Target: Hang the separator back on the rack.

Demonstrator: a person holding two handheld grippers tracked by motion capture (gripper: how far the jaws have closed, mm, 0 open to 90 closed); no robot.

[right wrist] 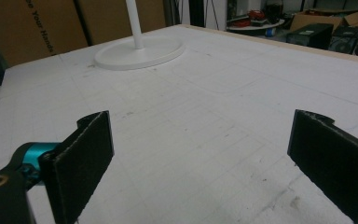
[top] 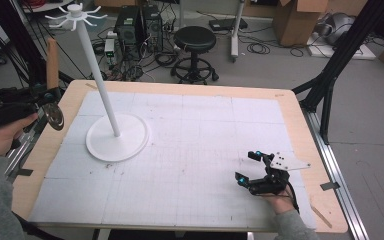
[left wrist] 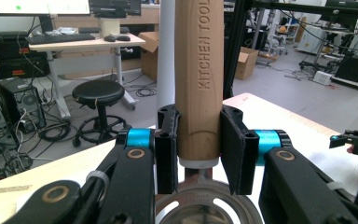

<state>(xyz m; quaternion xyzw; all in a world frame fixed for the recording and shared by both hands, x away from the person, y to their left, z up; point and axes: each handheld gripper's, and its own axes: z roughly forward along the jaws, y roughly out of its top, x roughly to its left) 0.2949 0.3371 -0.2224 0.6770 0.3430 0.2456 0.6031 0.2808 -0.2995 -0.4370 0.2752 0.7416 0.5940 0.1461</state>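
Note:
A kitchen tool with a wooden handle and a round metal head stands upright, handle up, off the table's left edge. My left gripper is shut on the handle's lower end, just above the metal collar. A white hook stand with a tall pole and a ring of hooks on top rises from the left part of the white mat. My right gripper rests on the mat at the front right, open, nothing between its pads.
The stand's round base lies far ahead in the right gripper view. A black stool, computer cases and cables sit on the floor behind the table. Black frame struts stand at the table's right, and a wooden stick lies at the front right corner.

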